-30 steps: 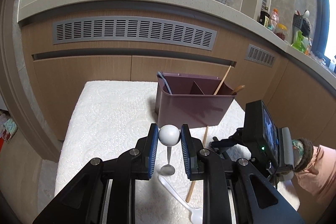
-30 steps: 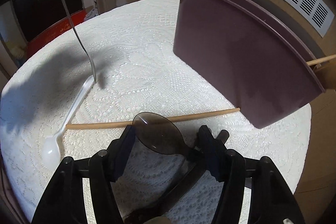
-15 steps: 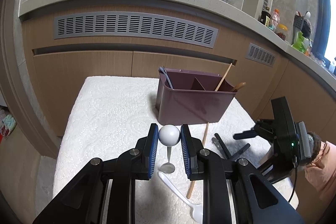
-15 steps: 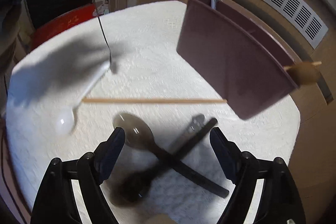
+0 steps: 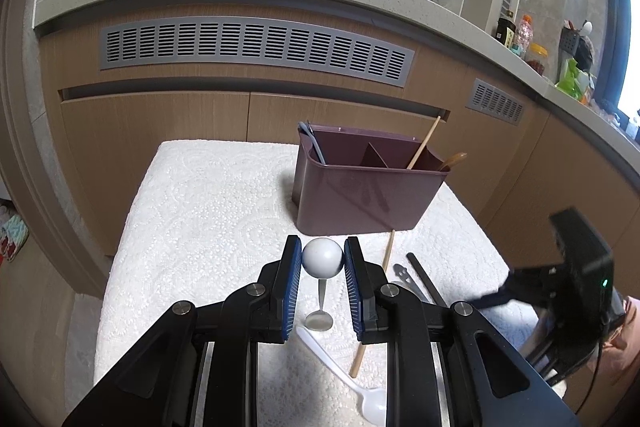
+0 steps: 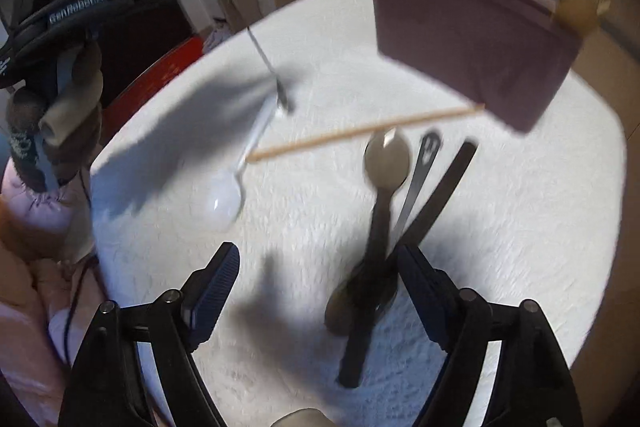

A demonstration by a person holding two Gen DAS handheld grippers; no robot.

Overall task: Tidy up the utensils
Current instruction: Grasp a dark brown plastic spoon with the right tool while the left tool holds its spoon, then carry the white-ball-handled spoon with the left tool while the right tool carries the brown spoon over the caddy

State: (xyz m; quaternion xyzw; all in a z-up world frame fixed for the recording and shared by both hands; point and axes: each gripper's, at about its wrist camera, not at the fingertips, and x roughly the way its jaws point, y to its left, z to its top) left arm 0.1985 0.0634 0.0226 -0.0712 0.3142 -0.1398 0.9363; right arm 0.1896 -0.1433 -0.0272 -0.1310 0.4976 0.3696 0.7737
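Here — white-balled metal spoon [image 5: 322, 269] — upright.

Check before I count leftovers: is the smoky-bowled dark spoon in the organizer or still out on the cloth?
Out. The dark spoon lies on the white cloth, crossed with other dark utensils, short of the organizer.

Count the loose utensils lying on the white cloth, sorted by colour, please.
White plastic spoon: 1
Wooden chopstick: 1
Dark spoons: 2
Metal utensil: 1
Total: 5
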